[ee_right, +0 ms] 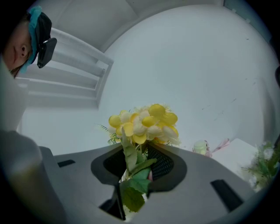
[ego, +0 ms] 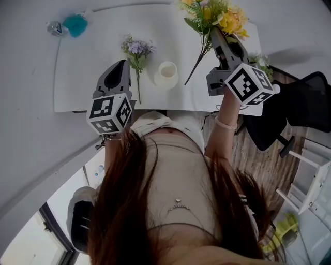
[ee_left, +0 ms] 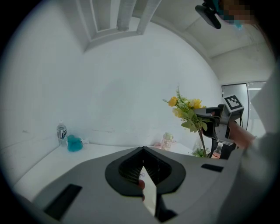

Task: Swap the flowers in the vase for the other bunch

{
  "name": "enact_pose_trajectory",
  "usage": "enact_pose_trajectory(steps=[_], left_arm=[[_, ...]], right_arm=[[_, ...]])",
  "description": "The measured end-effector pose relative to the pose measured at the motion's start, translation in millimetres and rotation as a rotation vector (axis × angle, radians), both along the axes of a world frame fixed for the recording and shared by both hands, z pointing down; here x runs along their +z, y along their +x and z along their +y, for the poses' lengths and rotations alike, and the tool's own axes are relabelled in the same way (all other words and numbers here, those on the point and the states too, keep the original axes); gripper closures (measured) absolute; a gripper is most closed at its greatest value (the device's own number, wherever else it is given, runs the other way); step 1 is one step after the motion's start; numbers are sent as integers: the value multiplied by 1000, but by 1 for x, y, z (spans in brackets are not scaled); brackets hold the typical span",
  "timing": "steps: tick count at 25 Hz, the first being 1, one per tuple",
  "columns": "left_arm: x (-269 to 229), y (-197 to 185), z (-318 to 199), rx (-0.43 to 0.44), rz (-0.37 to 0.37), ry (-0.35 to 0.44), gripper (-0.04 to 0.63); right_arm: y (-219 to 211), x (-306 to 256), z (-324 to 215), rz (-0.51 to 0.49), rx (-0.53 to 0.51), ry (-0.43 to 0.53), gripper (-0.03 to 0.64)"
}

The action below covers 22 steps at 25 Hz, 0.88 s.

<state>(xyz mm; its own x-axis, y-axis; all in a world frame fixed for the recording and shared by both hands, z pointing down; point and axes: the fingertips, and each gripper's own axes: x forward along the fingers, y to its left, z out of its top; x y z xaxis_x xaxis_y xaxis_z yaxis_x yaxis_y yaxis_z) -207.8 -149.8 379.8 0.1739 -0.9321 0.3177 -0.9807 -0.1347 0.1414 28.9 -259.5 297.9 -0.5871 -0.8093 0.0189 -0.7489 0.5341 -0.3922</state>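
We held the yellow flower bunch [ego: 221, 15] in the right gripper [ee_right: 136, 169], whose jaws were clamped on its leafy stem, and the bunch hung in the air above the far right part of the white table [ego: 88, 72]. The left gripper [ee_left: 142, 153] was closed with nothing in it, near the front edge. The white vase [ego: 167, 73] stood empty, and the purple flower bunch [ego: 136, 49] lay on the table just beside it, on its left.

We judged that the yellow bunch was the one out of the vase, so the next move was to lay it down and then take the purple stem. This needed the long yellow stem to pass clear of the vase.

The right edge of the table was close, with a black chair [ego: 289, 103] beyond it. The bare table between the purple bunch and the water bottle [ego: 54, 28] gave more room.
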Motion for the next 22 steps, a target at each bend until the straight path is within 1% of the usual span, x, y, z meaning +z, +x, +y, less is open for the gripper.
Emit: enact_pose_trajectory(steps=[9,14,18,22], left_arm=[[-3,-14,13,-21,-4,2,592],[-1,-20,21,-34,5,2,592],[-7,-20,22,-34,16,23,592],[-5,-21,23,-30,17,21,592]], right_arm=[[-19,-30,5,-101,-29,125,482],[-25,-37,10,-146,-22,180,482],[-28,-40,13,-144,-5,241,482],[-38,-36,21,-106,2,310,482]])
